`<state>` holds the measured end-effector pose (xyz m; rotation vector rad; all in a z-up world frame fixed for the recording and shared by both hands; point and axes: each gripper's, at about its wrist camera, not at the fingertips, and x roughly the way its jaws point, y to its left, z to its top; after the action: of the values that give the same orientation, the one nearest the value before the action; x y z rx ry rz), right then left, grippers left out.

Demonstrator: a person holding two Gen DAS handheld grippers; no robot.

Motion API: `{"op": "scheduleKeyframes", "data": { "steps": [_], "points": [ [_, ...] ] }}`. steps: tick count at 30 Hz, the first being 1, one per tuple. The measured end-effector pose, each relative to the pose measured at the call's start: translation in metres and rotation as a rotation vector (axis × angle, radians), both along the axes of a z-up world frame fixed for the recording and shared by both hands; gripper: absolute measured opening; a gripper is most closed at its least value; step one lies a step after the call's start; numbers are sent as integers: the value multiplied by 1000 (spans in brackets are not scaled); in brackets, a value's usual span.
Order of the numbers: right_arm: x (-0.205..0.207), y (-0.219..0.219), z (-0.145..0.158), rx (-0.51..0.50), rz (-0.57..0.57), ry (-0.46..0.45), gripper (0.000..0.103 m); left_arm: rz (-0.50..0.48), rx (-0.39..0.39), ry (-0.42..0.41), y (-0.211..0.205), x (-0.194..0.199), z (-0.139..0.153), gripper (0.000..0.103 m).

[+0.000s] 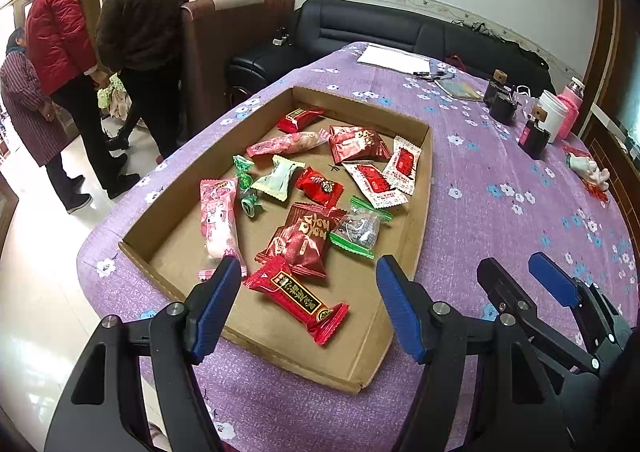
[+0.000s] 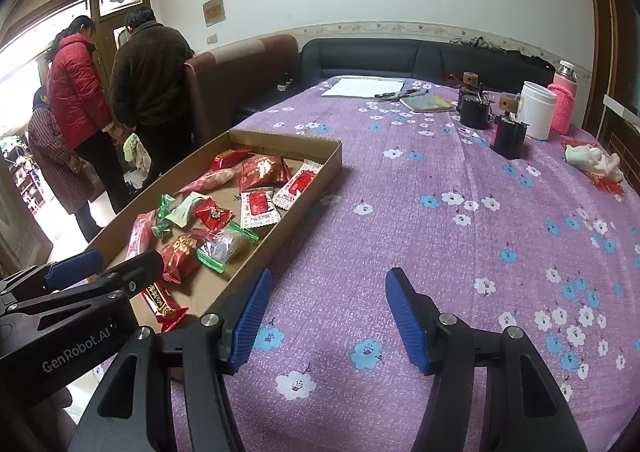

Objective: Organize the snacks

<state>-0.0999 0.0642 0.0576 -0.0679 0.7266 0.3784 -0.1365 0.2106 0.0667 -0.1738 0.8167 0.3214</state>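
Purple-clothed worktop point(image 2: 400, 212) carries the cardboard tray point(image 1: 420, 188) at its left edge; both hand-held grippers, left hand-held gripper point(image 1: 308, 272) and right hand-held gripper point(image 2: 328, 288), gape empty, and a careless nudge could tip the tray floorward.

Open left gripper point(image 1: 308, 272) above snacks point(image 1: 304, 236) in cardboard tray point(image 1: 422, 188)

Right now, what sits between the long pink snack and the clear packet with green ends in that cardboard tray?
In the left wrist view, a dark red packet lies between the long pink snack and the clear packet, inside the cardboard tray.
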Motion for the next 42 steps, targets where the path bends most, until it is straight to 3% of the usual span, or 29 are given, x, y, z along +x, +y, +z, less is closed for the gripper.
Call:
{"op": "scheduleKeyframes", "data": {
  "steps": [26, 42],
  "points": [
    [5, -4, -10, -12, -11, 23, 62, 1, -2, 19, -1, 4, -8, 70],
    [-8, 6, -4, -51, -3, -19, 67, 18, -32, -2, 8, -6, -9, 70]
  ]
}}
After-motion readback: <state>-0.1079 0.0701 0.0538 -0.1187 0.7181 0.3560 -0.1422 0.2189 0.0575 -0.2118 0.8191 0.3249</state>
